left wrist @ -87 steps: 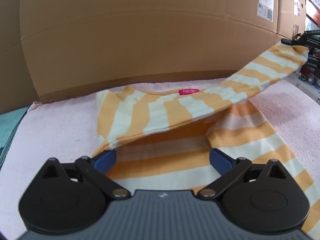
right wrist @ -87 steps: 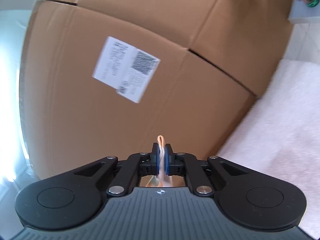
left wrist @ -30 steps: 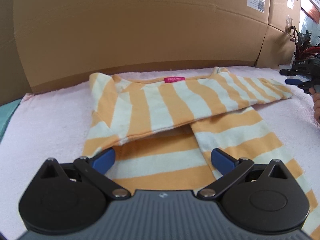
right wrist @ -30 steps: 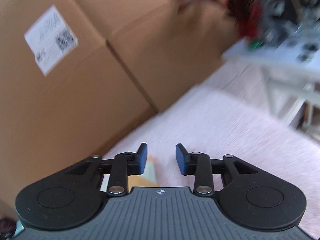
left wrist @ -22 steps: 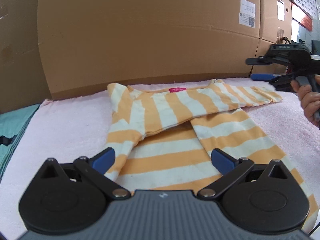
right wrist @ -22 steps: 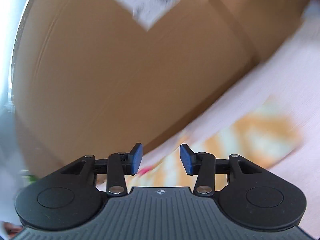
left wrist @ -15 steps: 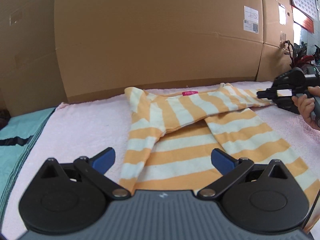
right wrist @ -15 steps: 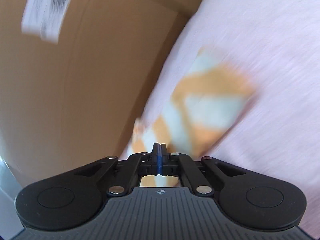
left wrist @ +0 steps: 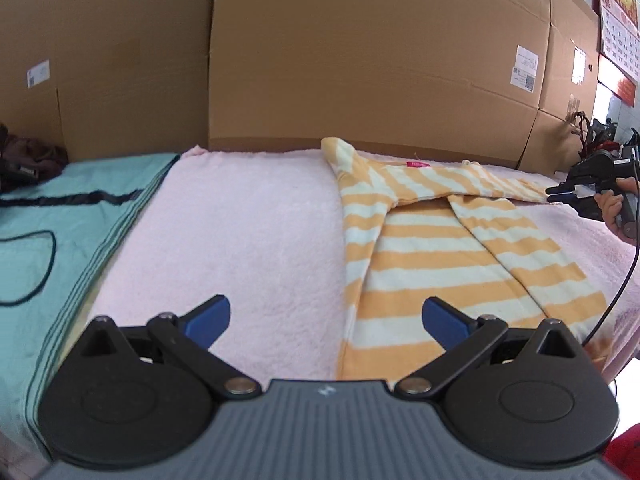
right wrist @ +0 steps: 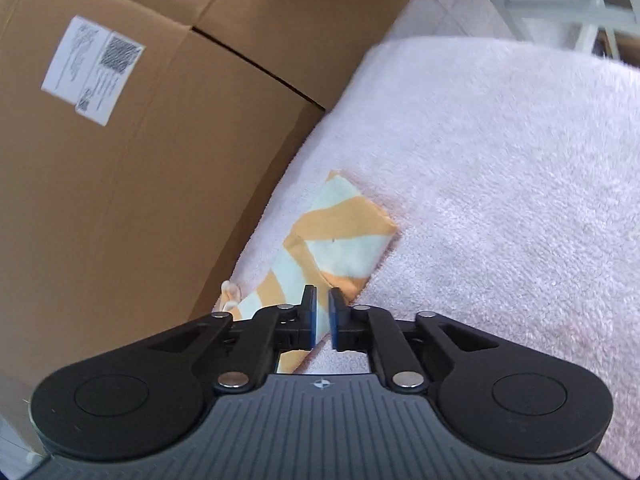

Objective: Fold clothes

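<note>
The left gripper (left wrist: 325, 318) sits nearest the camera with its jaws spread wide and nothing between them, hovering over the pink towel (left wrist: 240, 240) that covers the desk. Just beyond and to its right lies the orange-and-white striped shirt (left wrist: 432, 248), flat on the towel, one long sleeve (left wrist: 472, 186) folded across the chest towards the right edge and a pink neck label (left wrist: 417, 164) showing at the collar. Left of the pink towel lies a teal cloth (left wrist: 60, 216) with a black cable (left wrist: 36, 264) curled on it. At the far right, a hand (left wrist: 612, 206) holds the right gripper (right wrist: 322, 316) just beside the sleeve's cuff (right wrist: 344, 236). Seen from the right wrist, its jaws are opening, a narrow gap showing between the blue pads (right wrist: 310, 320); the cuff lies flat on the towel just ahead of them, and no cloth is pinched. Behind everything stands a wall of cardboard boxes (left wrist: 360, 60), several bearing white shipping labels (right wrist: 92, 68)
</note>
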`<state>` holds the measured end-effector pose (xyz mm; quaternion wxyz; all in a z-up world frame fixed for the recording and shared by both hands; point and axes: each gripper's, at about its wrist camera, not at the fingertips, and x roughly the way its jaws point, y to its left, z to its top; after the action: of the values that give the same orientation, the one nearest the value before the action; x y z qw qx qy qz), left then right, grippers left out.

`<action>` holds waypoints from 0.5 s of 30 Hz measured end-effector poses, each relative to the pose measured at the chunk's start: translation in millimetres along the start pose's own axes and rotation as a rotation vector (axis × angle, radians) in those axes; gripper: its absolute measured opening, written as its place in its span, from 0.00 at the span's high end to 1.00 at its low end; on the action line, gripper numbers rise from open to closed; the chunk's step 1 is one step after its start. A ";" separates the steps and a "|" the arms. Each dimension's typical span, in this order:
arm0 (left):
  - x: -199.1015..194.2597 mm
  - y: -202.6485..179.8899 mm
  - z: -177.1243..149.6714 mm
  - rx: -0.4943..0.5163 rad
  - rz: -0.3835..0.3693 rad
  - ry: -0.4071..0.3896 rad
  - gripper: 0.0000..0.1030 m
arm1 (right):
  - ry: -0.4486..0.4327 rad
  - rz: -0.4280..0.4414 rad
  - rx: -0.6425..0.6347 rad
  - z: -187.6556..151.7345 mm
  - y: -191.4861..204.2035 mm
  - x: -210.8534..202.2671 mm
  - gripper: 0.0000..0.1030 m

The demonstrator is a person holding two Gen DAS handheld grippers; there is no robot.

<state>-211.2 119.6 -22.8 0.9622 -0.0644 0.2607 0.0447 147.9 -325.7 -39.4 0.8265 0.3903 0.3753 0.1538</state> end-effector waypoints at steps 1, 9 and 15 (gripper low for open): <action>-1.9 4.5 -2.2 -0.020 -0.026 0.008 0.01 | 0.010 0.021 -0.073 -7.4 17.6 -1.6 0.73; -0.4 -5.8 -19.7 0.016 -0.103 0.073 0.05 | 0.428 0.348 -0.320 -107.8 115.1 16.7 0.57; 3.4 0.3 -24.5 -0.044 -0.165 0.036 0.22 | 0.546 0.350 -0.383 -164.0 138.4 31.7 0.53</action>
<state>-220.5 116.5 -45.5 0.9562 -0.1075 0.2707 -0.0303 53.1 -131.8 -17.7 0.7153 0.2317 0.4740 0.4583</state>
